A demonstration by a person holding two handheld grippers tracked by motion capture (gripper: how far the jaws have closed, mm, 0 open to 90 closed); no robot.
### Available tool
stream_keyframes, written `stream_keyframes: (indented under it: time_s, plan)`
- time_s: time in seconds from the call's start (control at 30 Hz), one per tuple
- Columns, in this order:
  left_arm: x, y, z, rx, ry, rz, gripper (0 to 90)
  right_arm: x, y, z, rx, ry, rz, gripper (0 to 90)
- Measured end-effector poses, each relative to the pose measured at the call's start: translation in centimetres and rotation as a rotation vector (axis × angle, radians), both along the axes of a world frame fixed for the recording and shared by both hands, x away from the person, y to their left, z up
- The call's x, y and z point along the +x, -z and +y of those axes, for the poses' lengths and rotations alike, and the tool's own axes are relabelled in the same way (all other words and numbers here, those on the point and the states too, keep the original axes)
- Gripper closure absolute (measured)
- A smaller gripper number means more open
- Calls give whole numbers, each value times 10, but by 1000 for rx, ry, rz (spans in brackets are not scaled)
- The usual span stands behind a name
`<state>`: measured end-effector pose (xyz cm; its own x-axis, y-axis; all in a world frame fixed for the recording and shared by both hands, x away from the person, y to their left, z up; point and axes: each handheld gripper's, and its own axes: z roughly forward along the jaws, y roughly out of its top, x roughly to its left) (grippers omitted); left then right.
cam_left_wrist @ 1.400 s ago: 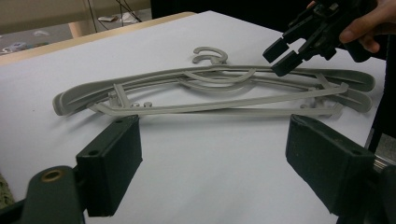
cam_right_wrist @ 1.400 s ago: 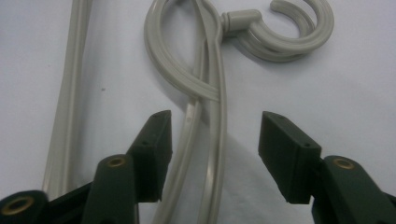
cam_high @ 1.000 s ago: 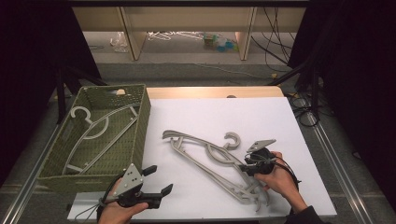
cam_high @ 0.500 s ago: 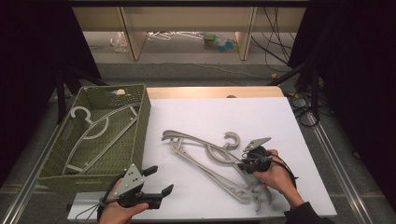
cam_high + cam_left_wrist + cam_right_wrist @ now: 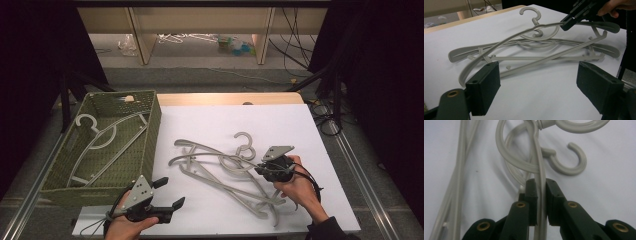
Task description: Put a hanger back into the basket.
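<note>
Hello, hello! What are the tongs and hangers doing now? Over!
Right tongs just closed, shut on top hanger. Left tongs open, clear of pile. Other hangers tangled underneath.

table [image 5: 320, 150] with white top, pale wood strip along the far edge. left of frame: green woven basket [image 5: 150, 135] sitting on the table's left edge. centre to lower right: tangle of grey plastic hangers [image 5: 220, 172] lying on the white surface, hooks toward upper right of the heap. lower centre bare.
</note>
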<state>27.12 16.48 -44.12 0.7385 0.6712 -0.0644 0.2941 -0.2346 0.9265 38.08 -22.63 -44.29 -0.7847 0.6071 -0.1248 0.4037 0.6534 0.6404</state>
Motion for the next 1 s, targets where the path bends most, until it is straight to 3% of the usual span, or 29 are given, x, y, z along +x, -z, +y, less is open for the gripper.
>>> stream_keyframes:
  time_s: [0.17,0.4,0.63,0.93,1.0]
  plan:
    - [0,1,0,9,-8,-3,191,-11,-9,0,-14,-68,-17,818]
    - [4,2,-9,-2,-4,10,206,-27,-18,2,10,-153,-69,818]
    - [20,2,-36,62,54,9,253,-38,-22,9,10,-238,-74,818]
    - [49,0,-70,103,146,113,317,-48,-28,10,17,-279,-76,818]
    - [54,0,-76,116,136,108,330,-49,-28,11,16,-284,-79,817]
